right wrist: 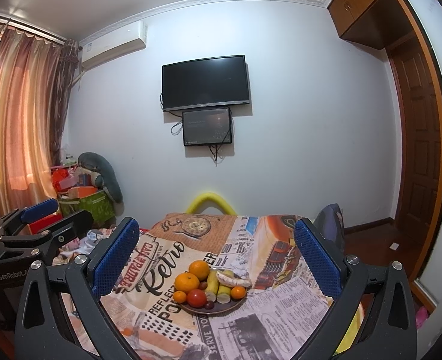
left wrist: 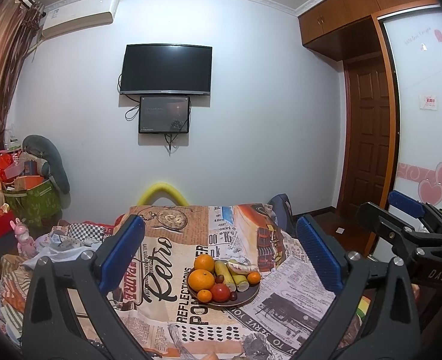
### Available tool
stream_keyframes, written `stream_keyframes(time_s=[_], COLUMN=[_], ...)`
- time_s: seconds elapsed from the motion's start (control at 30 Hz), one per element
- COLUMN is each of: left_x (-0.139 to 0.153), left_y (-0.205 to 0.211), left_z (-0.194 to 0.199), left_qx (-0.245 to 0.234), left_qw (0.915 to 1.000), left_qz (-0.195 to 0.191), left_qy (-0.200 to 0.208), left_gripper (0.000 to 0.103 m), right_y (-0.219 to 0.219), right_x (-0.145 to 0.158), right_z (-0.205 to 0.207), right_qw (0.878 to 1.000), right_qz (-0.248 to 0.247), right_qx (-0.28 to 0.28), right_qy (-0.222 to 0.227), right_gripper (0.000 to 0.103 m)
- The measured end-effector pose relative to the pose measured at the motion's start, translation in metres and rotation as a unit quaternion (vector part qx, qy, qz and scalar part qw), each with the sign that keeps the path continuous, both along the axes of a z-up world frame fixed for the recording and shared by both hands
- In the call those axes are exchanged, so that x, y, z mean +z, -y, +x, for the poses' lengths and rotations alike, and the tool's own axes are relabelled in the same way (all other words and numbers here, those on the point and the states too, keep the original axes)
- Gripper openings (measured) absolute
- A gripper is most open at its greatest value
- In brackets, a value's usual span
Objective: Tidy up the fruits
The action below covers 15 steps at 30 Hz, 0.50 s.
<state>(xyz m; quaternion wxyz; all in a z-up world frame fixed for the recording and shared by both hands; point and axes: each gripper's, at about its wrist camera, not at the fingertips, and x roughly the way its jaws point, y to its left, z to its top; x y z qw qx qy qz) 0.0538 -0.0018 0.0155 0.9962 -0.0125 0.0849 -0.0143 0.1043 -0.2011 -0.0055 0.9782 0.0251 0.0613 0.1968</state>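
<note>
Both grippers, left gripper (left wrist: 220, 256) and right gripper (right wrist: 216, 258), hover jaws released (nothing held) framing the fruit plate (left wrist: 245, 297) at 12 o'clock, ready to pick.

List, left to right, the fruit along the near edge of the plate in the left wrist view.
Small mandarin → tomato → dark grape → cut banana piece, all on the dark plate.
</note>
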Motion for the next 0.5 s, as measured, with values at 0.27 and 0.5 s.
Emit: stream_keyframes(time_s=[0.27, 0.5], left_x=[-0.0006, -0.0009], left_y=[-0.0026, -0.0023], left_z=[-0.0001, 0.0012], left_qx=[-0.001, -0.005], left_qw=[1.0, 1.0], left_qz=[-0.003, -0.001], left_qy=[-0.002, -0.006], left_gripper=[0.102, 0.102], right_y=[-0.0008, -0.0016], right_x=[0.0013, 0.0026], right_z=[-0.001, -0.0017], right_qw=[1.0, 1.0], right_qz=[-0.001, -0.001], right_qx=[0.002, 0.002], right_qy=[0.0, 0.002], right_gripper=[0.103, 0.103])
